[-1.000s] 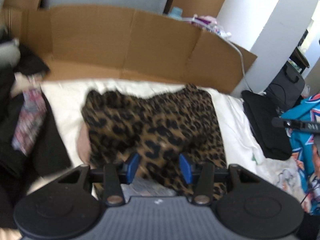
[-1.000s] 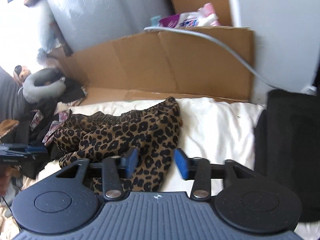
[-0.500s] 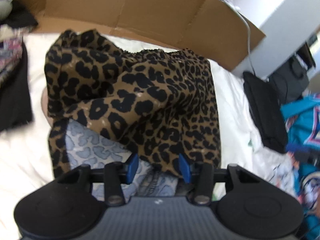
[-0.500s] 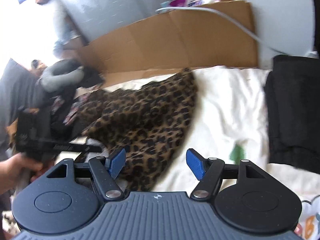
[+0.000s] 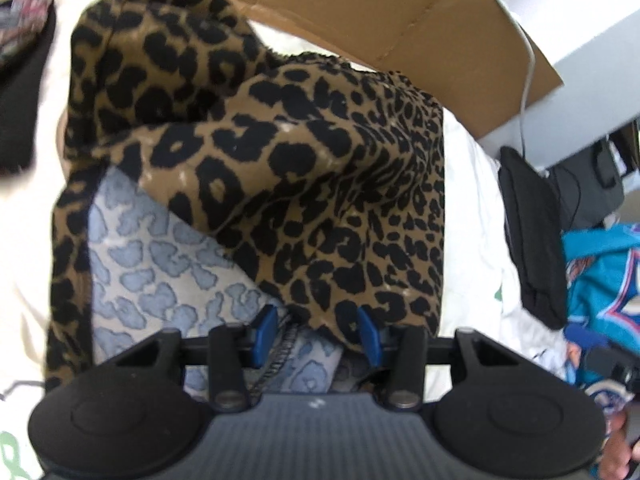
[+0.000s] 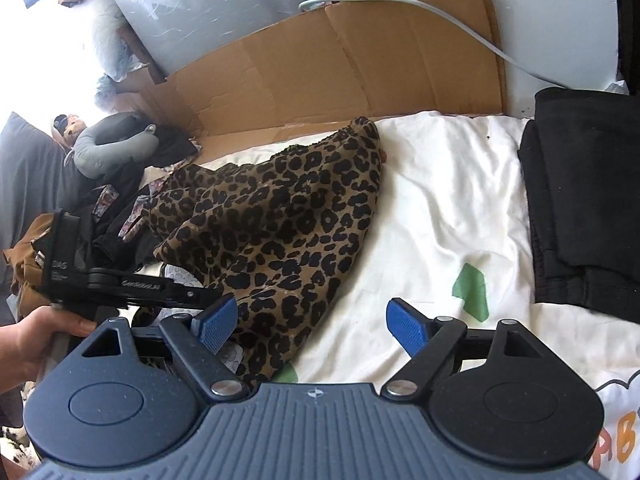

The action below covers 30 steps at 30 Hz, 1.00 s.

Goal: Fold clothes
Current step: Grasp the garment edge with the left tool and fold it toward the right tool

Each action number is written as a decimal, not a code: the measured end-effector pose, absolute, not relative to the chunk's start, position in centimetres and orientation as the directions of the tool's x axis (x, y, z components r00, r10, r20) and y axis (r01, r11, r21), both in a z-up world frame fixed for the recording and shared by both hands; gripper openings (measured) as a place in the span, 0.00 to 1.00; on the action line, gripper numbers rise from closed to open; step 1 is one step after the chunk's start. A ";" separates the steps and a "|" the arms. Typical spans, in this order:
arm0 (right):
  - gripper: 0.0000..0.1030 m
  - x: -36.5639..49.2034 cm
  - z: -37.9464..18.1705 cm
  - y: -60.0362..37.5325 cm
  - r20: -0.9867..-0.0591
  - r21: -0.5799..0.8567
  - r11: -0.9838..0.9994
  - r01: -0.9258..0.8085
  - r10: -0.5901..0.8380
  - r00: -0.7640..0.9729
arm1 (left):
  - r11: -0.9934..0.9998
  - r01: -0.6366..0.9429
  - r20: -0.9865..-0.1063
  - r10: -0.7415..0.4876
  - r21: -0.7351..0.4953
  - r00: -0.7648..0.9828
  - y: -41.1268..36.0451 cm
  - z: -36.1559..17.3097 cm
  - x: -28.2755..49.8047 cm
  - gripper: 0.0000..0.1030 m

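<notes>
The leopard-print garment (image 6: 280,220) lies half-folded and rumpled on the white sheet (image 6: 440,208) before the cardboard (image 6: 340,60); my left tongs (image 5: 316,334) grip its near edge, while my right tongs (image 6: 312,322), just opened, stand wide and empty.

Rumpled leopard-print garment (image 5: 288,168) lying on white bedding (image 6: 440,200).

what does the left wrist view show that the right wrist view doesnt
Only the left wrist view shows the garment's pale blue-spotted inside and a teal printed garment. Only the right wrist view shows the grey neck pillow, the green patch on the sheet and the left tool seen from outside. Both show the leopard-print garment, the cardboard, the white sheet and folded black clothes.
</notes>
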State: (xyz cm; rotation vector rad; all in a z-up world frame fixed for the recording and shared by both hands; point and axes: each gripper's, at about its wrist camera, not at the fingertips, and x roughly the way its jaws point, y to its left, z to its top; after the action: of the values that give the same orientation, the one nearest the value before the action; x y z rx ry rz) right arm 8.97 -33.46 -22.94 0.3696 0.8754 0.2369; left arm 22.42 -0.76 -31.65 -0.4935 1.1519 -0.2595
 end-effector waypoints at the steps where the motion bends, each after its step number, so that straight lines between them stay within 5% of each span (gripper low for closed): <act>1: 0.83 9.0 -22.9 -33.4 -0.701 0.415 0.909 -0.048 0.353 0.619 | 0.847 -0.059 -0.790 -0.464 -0.528 0.401 -0.5 -31.9 22.4 0.45; 4: 0.83 9.1 -22.9 -33.3 -0.695 0.435 0.899 -0.047 0.368 0.618 | 0.822 -0.081 -0.766 -0.483 -0.563 0.424 0.2 -32.4 22.2 0.39; 6: 0.83 9.2 -22.9 -33.2 -0.694 0.434 0.899 -0.049 0.369 0.618 | 0.810 -0.084 -0.751 -0.492 -0.580 0.441 0.7 -32.5 22.1 0.12; 8: 0.83 9.2 -23.0 -33.1 -0.693 0.442 0.896 -0.046 0.374 0.616 | 0.813 -0.052 -0.735 -0.495 -0.580 0.464 0.8 -31.9 22.0 0.02; 22: 0.79 10.0 -22.7 -32.7 -0.664 0.516 0.855 -0.054 0.439 0.605 | 0.817 0.384 -0.638 -0.576 -0.429 0.511 -5.8 -25.4 19.3 0.01; 30: 0.68 11.5 -23.2 -33.3 -0.619 0.663 0.748 0.024 0.530 0.579 | 0.766 0.506 -0.626 -0.628 -0.396 0.462 -9.1 -25.1 17.8 0.01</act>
State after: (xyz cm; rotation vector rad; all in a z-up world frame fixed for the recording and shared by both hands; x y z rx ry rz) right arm 11.52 -33.26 -23.22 0.6802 0.9180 0.3242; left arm 17.76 -9.11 -25.06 -0.1615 0.8374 -0.7011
